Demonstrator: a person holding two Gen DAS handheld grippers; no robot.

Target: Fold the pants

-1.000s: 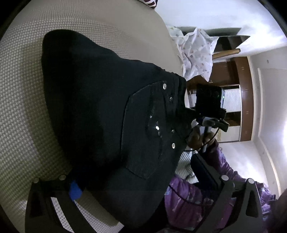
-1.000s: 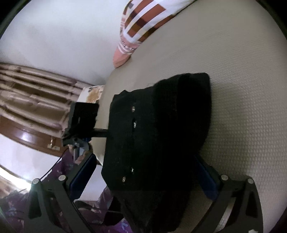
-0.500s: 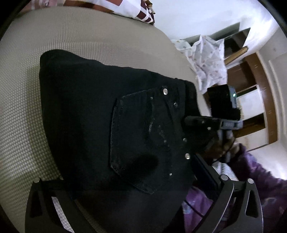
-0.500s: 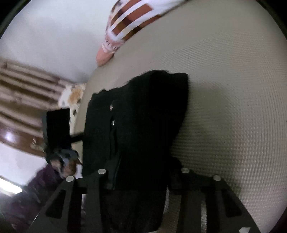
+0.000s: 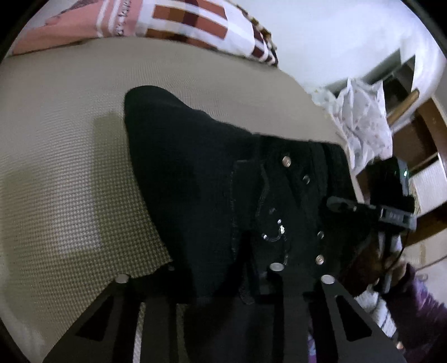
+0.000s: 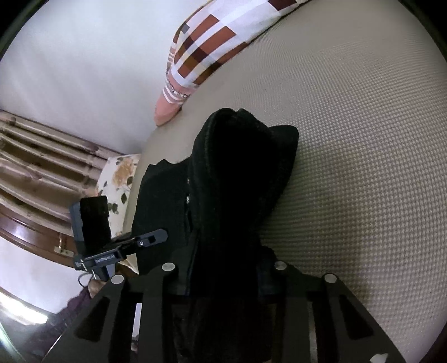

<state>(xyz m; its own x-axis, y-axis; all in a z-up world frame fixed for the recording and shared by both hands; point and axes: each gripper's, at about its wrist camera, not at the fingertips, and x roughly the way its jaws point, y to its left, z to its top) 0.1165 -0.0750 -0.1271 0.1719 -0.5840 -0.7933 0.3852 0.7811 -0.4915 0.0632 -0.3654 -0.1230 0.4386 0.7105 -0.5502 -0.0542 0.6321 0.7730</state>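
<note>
My left gripper (image 5: 223,282) has its fingers (image 5: 156,312) drawn close together and still closing, with the near edge of the black pants (image 5: 212,195) bunched between them; the pads look pressed into the cloth. My right gripper (image 6: 223,276) is closing too, its fingers (image 6: 156,301) narrowed around a thick fold of the same pants (image 6: 232,201), and the cloth fills the gap from pad to pad.

The pants lie folded on the bed (image 5: 64,178), on its beige textured cover, with the riveted pocket side facing up in the left wrist view. A patterned pillow (image 5: 178,25) sits at the far end of the bed, well apart from the pants.

In the left wrist view I see the right gripper's body (image 5: 391,201) at the pants' far edge, with a hand (image 5: 371,259) and purple sleeve behind it. In the right wrist view the left gripper's body (image 6: 111,240) shows beside the pants.

The fingertips of both grippers are buried in dark cloth, so I cannot make out the exact contact. The near part of the pants is cut off by the lower frame edge, and the black layers blur together.
</note>
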